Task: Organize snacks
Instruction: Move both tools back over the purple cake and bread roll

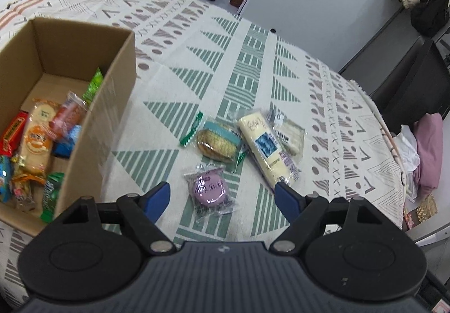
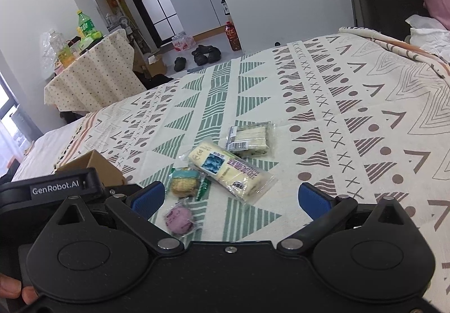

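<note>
Several wrapped snacks lie on the patterned bedspread [image 1: 253, 65]: a purple round cake [image 1: 209, 190], a brown biscuit in a teal wrapper [image 1: 218, 142], a long cream bar [image 1: 267, 148] and a pale sandwich pack [image 1: 291, 134]. My left gripper [image 1: 223, 199] hangs open just above the purple cake, nothing between its blue pads. A cardboard box [image 1: 112, 105] to its left holds several snacks. In the right wrist view my right gripper [image 2: 230, 199] is open and empty above the purple cake [image 2: 180, 218], the biscuit [image 2: 184, 185], the cream bar [image 2: 230, 172] and the sandwich pack [image 2: 250, 137].
The bed's edge runs behind the snacks; beyond it lie shoes [image 2: 204, 55] and a red bottle [image 2: 233, 36] on the floor. A cloth-covered table [image 2: 95, 79] with bottles stands far left. Pink bedding [image 1: 427, 150] lies at the right. The left gripper's body [image 2: 56, 186] shows beside the box.
</note>
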The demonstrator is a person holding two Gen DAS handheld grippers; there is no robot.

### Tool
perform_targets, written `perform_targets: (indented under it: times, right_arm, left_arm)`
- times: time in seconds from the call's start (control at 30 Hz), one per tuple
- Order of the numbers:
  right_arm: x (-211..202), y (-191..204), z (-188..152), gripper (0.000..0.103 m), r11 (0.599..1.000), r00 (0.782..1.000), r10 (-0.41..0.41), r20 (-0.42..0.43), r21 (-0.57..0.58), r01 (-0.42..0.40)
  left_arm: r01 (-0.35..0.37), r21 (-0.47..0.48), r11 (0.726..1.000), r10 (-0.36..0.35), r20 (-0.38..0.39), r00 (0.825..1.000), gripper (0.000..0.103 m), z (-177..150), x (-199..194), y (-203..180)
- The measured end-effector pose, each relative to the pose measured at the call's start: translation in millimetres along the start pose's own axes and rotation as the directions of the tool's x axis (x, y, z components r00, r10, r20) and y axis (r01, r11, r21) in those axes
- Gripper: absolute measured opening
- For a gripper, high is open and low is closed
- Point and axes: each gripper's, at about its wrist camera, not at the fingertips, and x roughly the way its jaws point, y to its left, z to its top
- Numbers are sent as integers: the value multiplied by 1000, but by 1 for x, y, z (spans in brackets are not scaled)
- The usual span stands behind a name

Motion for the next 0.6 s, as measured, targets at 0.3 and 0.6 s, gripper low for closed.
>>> perform_targets:
  times: [0.3,0.6]
  right_arm:
    - [24,-15,0,97,999,1000,31,-6,7,-31]
    - [52,-25,8,89,997,996,82,-15,13,-82]
  left_arm:
    - [-31,-29,999,30,-31,999,67,-2,24,-4]
    - [-84,-62,995,80,-65,995,60,2,47,-7]
